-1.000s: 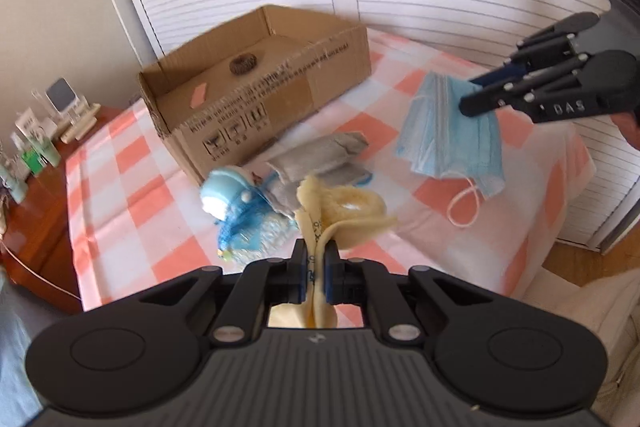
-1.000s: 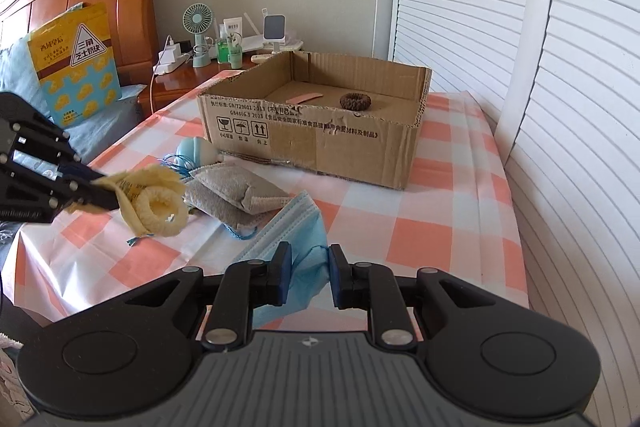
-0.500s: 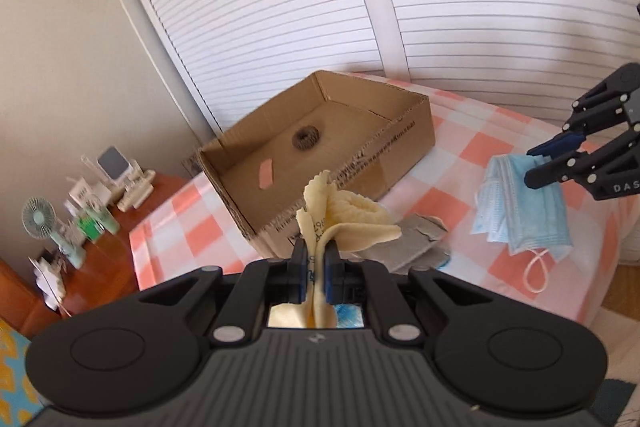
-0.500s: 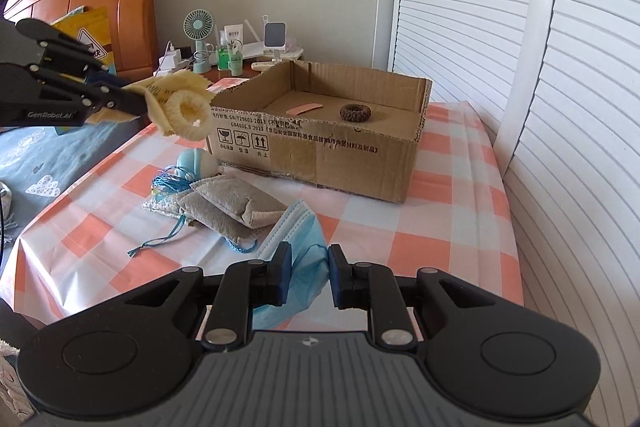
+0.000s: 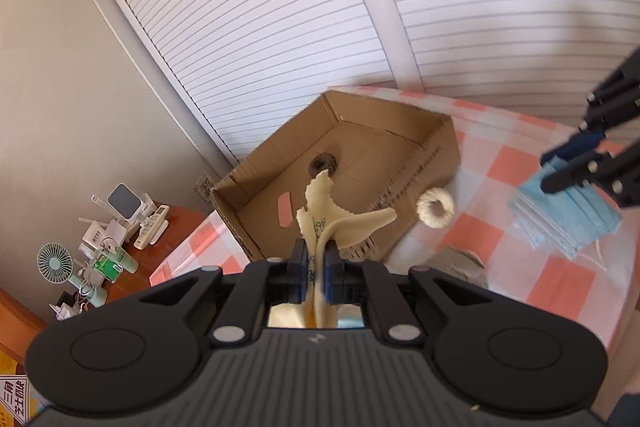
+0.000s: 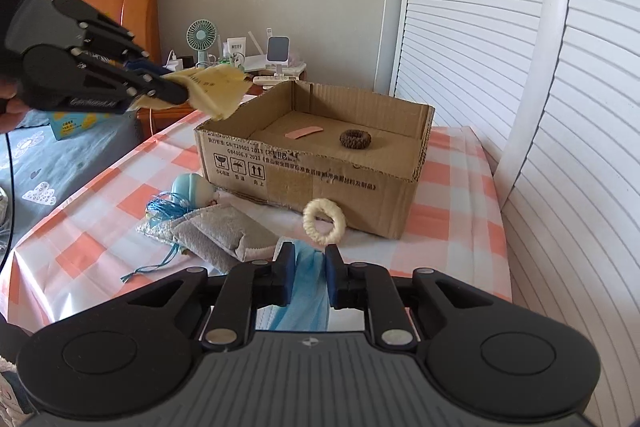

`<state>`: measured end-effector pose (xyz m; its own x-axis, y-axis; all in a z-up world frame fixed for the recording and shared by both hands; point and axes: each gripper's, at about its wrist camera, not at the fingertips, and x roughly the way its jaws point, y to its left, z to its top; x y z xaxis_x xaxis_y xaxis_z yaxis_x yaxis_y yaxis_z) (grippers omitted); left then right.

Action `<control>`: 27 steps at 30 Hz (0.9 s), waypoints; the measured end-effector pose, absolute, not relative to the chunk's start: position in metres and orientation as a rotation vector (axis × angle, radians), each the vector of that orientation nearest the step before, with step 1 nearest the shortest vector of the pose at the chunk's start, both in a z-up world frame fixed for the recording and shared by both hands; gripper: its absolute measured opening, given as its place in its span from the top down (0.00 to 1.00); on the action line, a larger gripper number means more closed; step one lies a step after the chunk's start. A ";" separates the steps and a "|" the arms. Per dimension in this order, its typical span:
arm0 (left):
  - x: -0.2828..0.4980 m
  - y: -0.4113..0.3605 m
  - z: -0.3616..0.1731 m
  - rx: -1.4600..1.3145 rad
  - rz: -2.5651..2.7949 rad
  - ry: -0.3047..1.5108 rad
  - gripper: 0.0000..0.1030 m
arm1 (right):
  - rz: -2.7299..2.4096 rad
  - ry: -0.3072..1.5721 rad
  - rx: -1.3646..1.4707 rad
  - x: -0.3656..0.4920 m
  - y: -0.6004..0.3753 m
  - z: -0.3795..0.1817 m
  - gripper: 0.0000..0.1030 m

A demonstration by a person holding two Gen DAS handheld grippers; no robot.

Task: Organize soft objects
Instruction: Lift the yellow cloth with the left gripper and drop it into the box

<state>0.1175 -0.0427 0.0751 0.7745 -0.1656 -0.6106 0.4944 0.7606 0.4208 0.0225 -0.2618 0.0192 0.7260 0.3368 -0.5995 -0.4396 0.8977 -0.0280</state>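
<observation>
The left gripper (image 6: 180,95), clamped on the yellow cloth (image 6: 216,89), hangs beside the cardboard box's (image 6: 312,183) near-left corner; the right gripper (image 6: 307,259) pinches the blue mask (image 6: 306,307).

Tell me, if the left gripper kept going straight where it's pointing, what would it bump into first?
Probably the cardboard box: the left gripper, shut on the yellow cloth, aims down at its near wall or open inside. Depth is hard to judge.
</observation>
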 end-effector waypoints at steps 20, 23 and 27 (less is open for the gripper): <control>0.205 -0.035 0.060 0.334 -0.389 0.652 0.14 | 0.407 0.560 -0.239 0.055 -0.256 0.056 0.86; 0.189 -0.026 0.064 0.309 -0.390 0.645 0.09 | 0.411 0.539 -0.256 0.064 -0.252 0.066 0.86; 0.165 -0.020 0.063 0.292 -0.380 0.677 0.07 | 0.411 0.499 -0.287 0.084 -0.243 0.084 0.86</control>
